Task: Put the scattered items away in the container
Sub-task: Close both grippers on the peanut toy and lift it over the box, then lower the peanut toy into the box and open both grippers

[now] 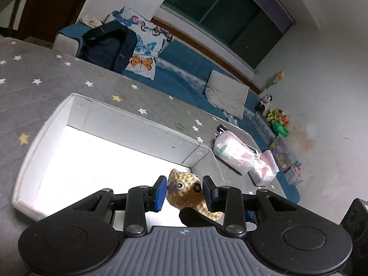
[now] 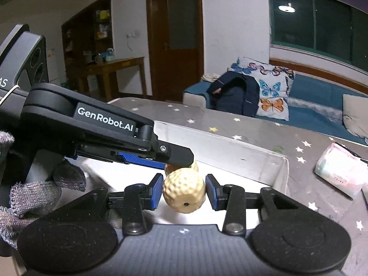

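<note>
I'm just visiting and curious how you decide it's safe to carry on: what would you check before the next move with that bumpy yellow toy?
1. Toy over the container: ok. The yellow toy hangs above the white box.
2. Left gripper grip: cannot tell. Its pads flank the toy's head; firm contact is unclear.
3. Right gripper grip: cannot tell. Its left pad looks to be touching the toy's rounded end, but a small gap shows at the right pad.
4. Grippers clear of each other: not ok. They crowd together at the toy.
5. Landing spot in the box: cannot tell. The floor is washed out by glare.
</note>
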A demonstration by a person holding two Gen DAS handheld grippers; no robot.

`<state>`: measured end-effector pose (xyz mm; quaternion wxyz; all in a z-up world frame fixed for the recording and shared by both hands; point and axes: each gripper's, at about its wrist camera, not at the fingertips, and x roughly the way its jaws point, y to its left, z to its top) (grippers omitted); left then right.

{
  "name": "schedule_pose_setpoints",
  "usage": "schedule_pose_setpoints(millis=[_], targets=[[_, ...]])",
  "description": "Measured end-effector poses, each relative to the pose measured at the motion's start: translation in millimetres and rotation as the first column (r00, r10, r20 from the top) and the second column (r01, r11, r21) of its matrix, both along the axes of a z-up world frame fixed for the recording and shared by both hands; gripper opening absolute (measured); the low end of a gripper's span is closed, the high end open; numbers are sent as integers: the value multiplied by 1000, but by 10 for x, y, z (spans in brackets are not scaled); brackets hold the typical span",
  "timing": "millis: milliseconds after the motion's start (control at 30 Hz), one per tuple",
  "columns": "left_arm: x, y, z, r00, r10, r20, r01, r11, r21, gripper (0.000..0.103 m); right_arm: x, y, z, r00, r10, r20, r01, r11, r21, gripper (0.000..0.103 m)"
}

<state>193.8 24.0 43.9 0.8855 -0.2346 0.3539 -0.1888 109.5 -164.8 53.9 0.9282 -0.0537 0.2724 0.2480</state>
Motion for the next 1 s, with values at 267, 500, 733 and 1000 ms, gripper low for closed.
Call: schedule_pose_setpoints(millis=[267, 500, 733, 1000], targets=[[488, -138, -262, 997, 11, -76, -7, 999, 54, 36, 494, 24, -228, 995, -32, -89, 29, 999, -36, 40], [662, -203, -393, 994, 11, -112, 0, 995, 104, 36, 686, 105, -374, 988, -34, -154, 19, 995, -95, 40], [725, -220, -452, 992, 10, -128, 6, 992, 125, 36, 765, 140, -447, 982, -38, -184, 10, 989, -148, 40], [745, -218, -472, 991, 0, -136, 18, 991, 129, 36, 863, 122, -480, 974, -50, -221, 13, 986, -165, 40]])
